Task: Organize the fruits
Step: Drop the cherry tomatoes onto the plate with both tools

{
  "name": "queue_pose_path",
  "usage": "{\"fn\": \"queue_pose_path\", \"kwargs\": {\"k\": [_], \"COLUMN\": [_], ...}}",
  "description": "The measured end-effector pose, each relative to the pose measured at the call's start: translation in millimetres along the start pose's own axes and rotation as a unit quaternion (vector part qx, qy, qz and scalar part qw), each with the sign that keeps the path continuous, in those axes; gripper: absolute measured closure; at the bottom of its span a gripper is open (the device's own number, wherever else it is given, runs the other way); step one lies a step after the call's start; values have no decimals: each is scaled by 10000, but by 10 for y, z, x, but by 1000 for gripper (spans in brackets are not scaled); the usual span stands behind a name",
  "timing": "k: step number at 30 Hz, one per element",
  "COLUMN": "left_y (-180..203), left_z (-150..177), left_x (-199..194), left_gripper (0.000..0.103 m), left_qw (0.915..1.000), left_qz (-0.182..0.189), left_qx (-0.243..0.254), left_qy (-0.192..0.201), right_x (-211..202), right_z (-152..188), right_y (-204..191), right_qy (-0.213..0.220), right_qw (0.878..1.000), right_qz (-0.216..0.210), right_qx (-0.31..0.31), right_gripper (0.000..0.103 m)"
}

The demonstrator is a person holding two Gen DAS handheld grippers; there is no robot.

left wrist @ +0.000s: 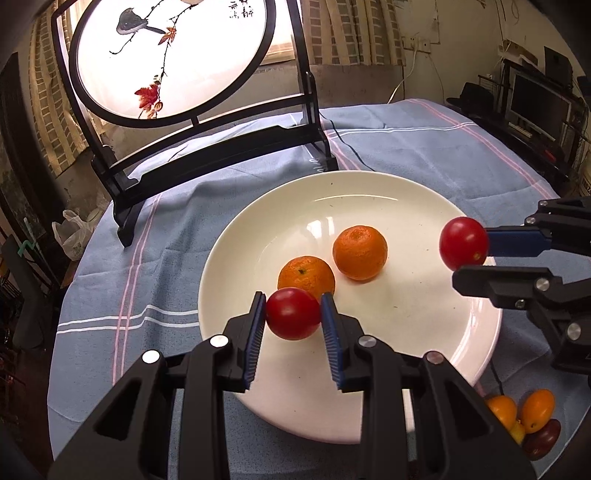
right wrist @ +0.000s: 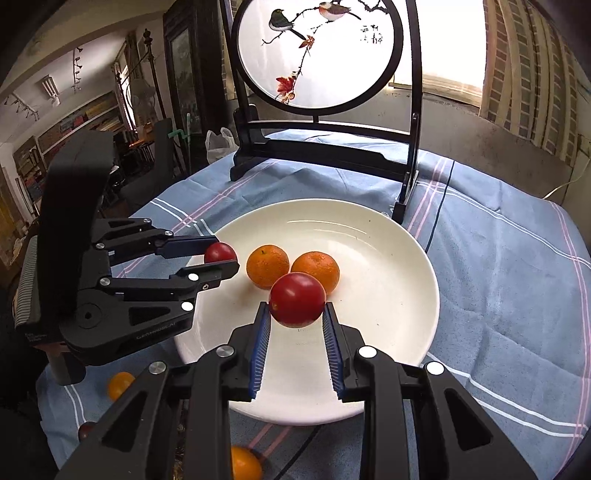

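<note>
Both grippers, left and right, each clamp a red tomato above the plate.

A round painted screen in a black stand, showing birds on a branch with red leaves, stands on a blue striped tablecloth. Behind the screen, bright daylight comes through a window hung with brick-patterned curtains. Left of the screen are cluttered shelves under ceiling track lights; right of it, a dark monitor on a rack
</note>
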State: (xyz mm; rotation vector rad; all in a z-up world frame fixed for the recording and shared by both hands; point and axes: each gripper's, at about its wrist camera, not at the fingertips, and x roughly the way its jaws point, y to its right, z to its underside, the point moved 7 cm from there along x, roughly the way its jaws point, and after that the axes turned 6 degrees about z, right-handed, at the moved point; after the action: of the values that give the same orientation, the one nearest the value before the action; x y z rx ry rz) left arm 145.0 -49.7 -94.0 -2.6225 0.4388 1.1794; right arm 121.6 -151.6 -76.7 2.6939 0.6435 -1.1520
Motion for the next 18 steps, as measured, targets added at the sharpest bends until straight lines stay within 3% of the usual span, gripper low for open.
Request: {"fn": "queue_pose_path", "kwargs": {"k": [9, 10, 11, 13, 18], "left_y": [27, 30, 26, 0, -83], "left_z": [10, 15, 13, -15, -103], "left_x": [149, 164, 166, 123, -50], "left_gripper": [72, 69, 54, 37, 37], "left_qw": [9998, 9997, 9997, 9996, 9995], "left_qz": [-68, -75, -138, -272, -262], "left_qx": [48, 61, 84, 91, -31], "left_qy": [-185, -211, -192, -31, 174], "right_x": [173, 188, 194, 155, -86], "right_z": [3, -1, -6, -43, -176], "right_y": [83, 94, 101, 144, 208], "right_qy": [-168, -194, -203, -69, 201], "right_qw": [9998, 9998, 9997, 9996, 9992], "right_qz": [89, 101, 101, 271, 311], "right_qx": [32, 37, 32, 55, 137], "right_gripper": [72, 60, 53, 46, 46]}}
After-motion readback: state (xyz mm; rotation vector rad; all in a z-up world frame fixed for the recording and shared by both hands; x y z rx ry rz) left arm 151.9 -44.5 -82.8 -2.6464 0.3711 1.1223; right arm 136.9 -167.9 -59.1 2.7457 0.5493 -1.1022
